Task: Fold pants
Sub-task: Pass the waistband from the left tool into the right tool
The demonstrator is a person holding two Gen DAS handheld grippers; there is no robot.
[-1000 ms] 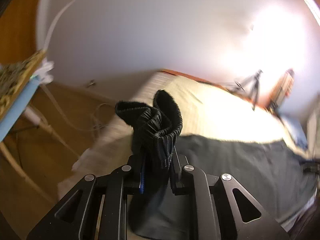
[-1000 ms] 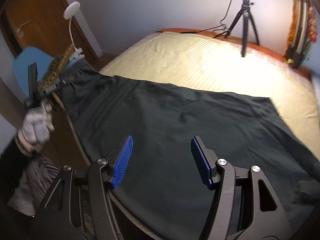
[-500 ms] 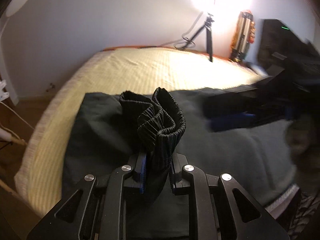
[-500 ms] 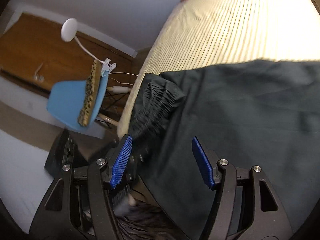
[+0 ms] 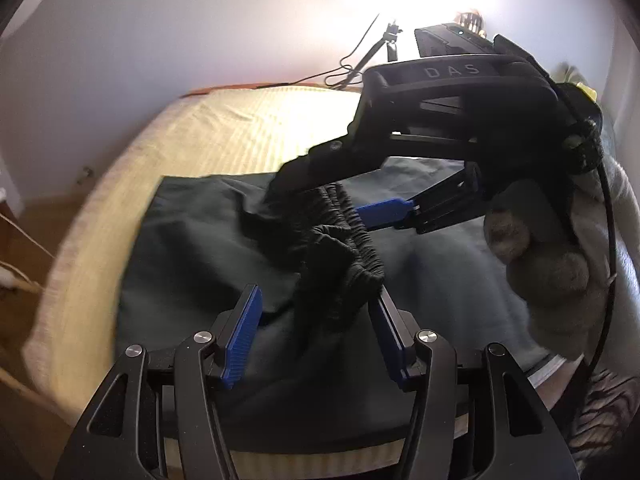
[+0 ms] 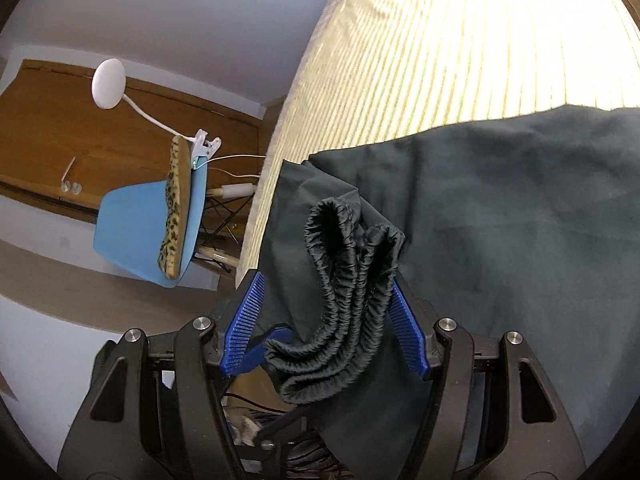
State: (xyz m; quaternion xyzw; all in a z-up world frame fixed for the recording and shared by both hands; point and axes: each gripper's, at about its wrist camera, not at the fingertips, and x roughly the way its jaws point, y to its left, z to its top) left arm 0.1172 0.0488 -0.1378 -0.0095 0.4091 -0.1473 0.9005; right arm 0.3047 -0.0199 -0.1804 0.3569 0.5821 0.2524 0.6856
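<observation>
Nearest in the left wrist view, the left gripper point(image 5: 316, 332) has its jaws opening, and the bunched elastic waistband point(image 5: 344, 256) of the dark pants point(image 5: 192, 256) stands between the blue pads; the right-hand pad lies close against the gathers while the left-hand pad is clear of the cloth, so nothing is pinched. The right gripper point(image 6: 326, 326) reaches in across it, jaws wide, with the same gathered waistband point(image 6: 348, 280) lying between its pads; whether the pads press on it cannot be told, but they look apart from it on the left side.

The pants lie spread over the near part of the bed point(image 6: 440, 60), the waistband end heaped near the bed's near left corner, the rest running flat toward the right edge. Beyond the cloth the striped yellow bedcover is bare.

The fabric looks thin, light and limp; it will sag and slide rather than hold a crease. The ribbed elastic band is the thickest, grippiest part, so a hold there, near its ends, seems safest. A single layer pinched elsewhere would likely slip.

Farther off stand a blue chair point(image 6: 132, 236) and a clip lamp point(image 6: 108, 84).
</observation>
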